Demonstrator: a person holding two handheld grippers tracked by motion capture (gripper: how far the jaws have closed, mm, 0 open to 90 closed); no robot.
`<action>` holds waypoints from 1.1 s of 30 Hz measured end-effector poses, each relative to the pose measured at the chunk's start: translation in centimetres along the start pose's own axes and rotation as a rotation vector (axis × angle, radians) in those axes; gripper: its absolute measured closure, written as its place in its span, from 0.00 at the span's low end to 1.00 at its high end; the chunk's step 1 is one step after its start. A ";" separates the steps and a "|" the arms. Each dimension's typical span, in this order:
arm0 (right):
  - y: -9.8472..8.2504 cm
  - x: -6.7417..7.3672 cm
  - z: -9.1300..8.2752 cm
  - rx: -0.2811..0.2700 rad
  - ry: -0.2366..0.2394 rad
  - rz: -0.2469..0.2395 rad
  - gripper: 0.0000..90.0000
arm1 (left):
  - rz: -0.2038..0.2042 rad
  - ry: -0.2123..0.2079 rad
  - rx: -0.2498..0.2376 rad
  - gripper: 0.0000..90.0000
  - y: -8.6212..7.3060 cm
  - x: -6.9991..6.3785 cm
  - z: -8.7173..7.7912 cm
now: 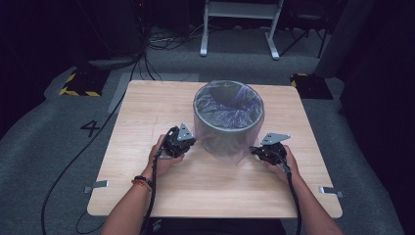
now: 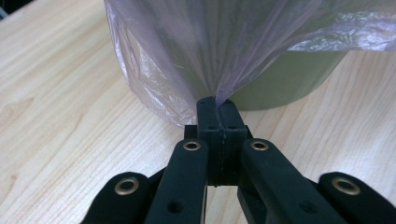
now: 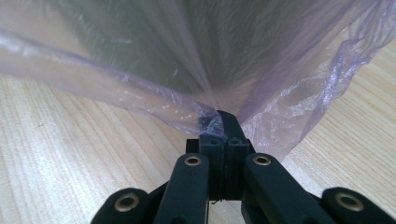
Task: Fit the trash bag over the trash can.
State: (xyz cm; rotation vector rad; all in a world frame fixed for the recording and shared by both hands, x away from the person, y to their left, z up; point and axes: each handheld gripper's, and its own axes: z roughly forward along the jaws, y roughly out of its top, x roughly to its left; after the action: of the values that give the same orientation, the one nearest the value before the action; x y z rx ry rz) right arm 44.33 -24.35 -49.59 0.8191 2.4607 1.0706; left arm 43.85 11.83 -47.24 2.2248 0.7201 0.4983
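A round grey-green bin (image 1: 228,120) stands upright on the wooden table (image 1: 147,112), lined with a thin purple plastic bag (image 1: 230,139) whose rim is pulled down over the bin's outside wall. My left gripper (image 1: 192,143) is low at the bin's left side, shut on a pinch of the bag's hem (image 2: 212,91). At the bin's right side my right gripper (image 1: 254,151) is shut on the bag's hem (image 3: 210,119) too. The film stretches taut from both pinches up over the bin (image 2: 289,79).
The table's front half (image 1: 215,191) lies bare between the person's forearms. Cables (image 1: 73,166) trail off the table's left side onto the grey carpet. A white frame's legs (image 1: 240,29) and yellow-black striped bases (image 1: 80,85) stand beyond the far edge.
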 end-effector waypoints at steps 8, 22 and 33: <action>-0.2 -0.3 0.2 0.000 -0.008 0.018 0.97 | -0.015 0.000 0.003 1.00 -0.3 -0.1 0.3; -0.5 -1.5 -2.2 -0.060 0.034 0.084 0.40 | -0.104 -0.062 -0.095 0.24 -0.6 -0.3 -2.5; -0.8 -1.9 -5.2 -0.136 0.050 0.112 0.25 | -0.078 -0.075 -0.115 0.18 -1.3 -2.0 -4.7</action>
State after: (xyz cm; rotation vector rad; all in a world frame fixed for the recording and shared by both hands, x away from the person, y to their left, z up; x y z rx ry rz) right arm 42.89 -28.89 -46.56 0.9062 2.3747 1.2968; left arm 39.38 13.78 -45.37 2.0882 0.7177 0.4050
